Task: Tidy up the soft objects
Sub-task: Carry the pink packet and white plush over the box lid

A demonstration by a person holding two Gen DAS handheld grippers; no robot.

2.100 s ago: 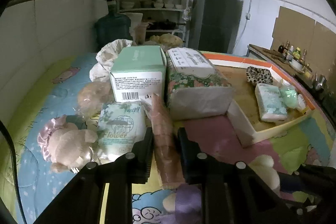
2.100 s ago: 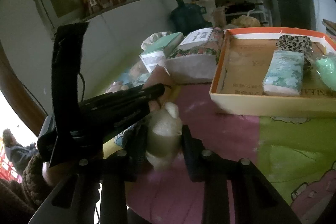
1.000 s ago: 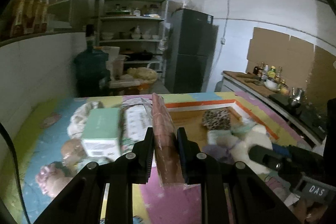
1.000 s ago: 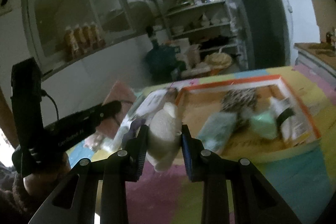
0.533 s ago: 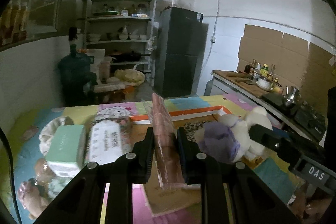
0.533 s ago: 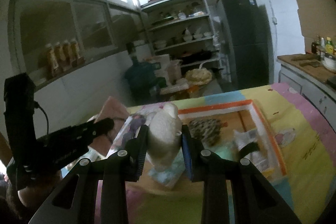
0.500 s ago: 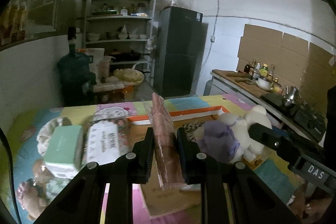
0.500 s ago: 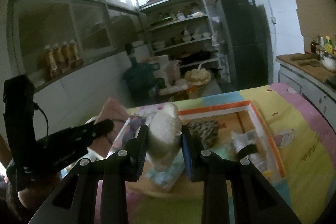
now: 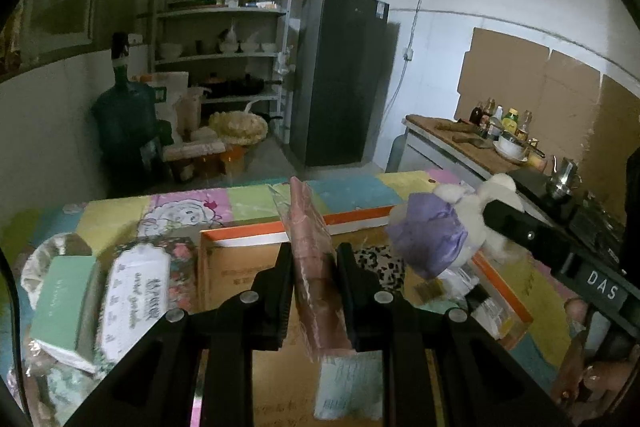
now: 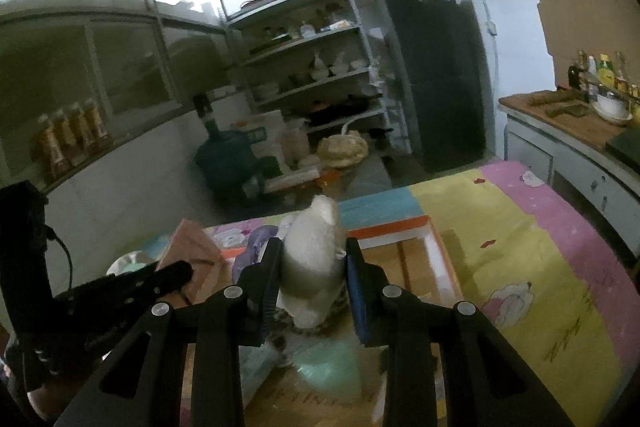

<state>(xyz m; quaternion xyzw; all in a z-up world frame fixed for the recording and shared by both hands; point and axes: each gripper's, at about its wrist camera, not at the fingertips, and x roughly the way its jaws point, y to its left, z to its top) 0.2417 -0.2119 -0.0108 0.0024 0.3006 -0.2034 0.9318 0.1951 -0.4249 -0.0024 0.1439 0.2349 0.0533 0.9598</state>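
Both tongs are hovering above the orange-rimmed tray (image 9: 256, 231): left tongs (image 9: 313, 263) are clamping a pink packet (image 9: 310, 227), right tongs (image 10: 311, 261) are squeezing a white plush toy (image 10: 312, 255).

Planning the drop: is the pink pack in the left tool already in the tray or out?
Out. The pink pack is clamped in the left tool, above the tray.

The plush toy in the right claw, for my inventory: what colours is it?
White plush toy with purple cloth, clearest in the left wrist view.
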